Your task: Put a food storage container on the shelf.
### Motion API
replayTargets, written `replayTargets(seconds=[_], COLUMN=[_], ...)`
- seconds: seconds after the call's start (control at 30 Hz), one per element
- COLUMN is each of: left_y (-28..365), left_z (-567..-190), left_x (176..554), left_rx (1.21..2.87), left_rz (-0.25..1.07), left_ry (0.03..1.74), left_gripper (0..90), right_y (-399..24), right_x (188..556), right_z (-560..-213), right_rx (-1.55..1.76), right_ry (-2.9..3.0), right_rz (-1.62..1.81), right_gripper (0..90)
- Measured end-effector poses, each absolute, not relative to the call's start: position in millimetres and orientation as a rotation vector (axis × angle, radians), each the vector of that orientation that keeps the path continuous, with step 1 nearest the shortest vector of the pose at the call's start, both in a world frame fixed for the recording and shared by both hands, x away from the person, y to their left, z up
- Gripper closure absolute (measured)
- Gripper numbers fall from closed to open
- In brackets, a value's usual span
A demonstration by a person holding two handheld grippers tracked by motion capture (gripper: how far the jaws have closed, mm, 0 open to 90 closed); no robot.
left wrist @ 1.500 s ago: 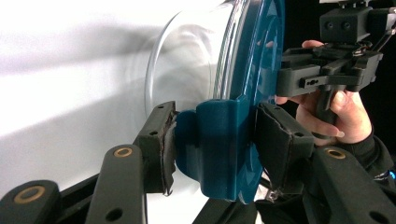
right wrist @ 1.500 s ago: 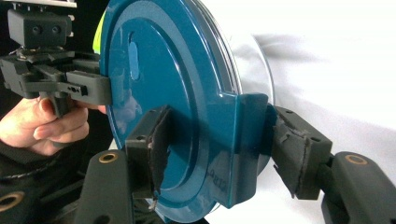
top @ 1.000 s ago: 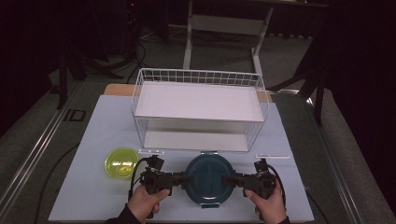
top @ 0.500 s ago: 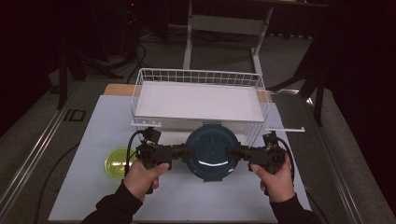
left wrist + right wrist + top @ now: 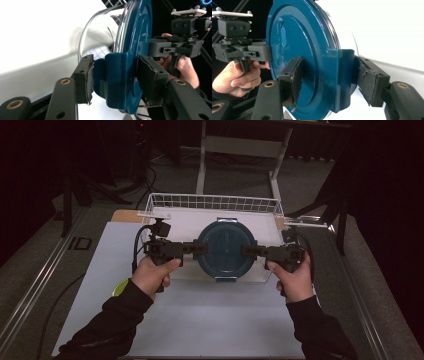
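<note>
one lidded glass container (image 5: 225, 249) in the air
two grippers: left gripper (image 5: 196, 248) and right gripper (image 5: 249, 251) each pinch a lid tab; one wire basket (image 5: 215, 203) behind

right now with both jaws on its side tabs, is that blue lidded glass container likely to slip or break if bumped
The container looks rigid; its clear glass body could probably crack against the wire basket. The glossy lid seems slippery, but each gripper clamps a latch tab, so slipping seems unlikely.

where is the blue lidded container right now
In the high view the container is held between the left gripper and right gripper, over the wire basket.
</note>
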State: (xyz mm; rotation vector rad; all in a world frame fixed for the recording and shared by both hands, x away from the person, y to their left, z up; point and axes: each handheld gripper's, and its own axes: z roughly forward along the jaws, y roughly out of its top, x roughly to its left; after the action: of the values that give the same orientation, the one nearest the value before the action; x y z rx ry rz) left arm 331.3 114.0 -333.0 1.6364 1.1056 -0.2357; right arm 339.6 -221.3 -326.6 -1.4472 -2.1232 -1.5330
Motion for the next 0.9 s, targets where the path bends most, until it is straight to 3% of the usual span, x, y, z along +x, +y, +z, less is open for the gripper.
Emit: replayTargets(seconds=[0.67, 0.9], left_y=[126, 125], left_z=[-337, -345], left_x=[389, 402], left_rx=[1.506, 1.465], left_rz=[-0.349, -0.368], left_ry=[1.155, 1.184], left_gripper=[48.0, 42.9], right_y=[-210, -203], right_x=[394, 411], right_z=[-306, -309], right_rx=[-1.609, -1.698], right_ry=[-2.012, -1.981], right_rz=[-1.423, -1.393], right_gripper=[39.4, 32.2])
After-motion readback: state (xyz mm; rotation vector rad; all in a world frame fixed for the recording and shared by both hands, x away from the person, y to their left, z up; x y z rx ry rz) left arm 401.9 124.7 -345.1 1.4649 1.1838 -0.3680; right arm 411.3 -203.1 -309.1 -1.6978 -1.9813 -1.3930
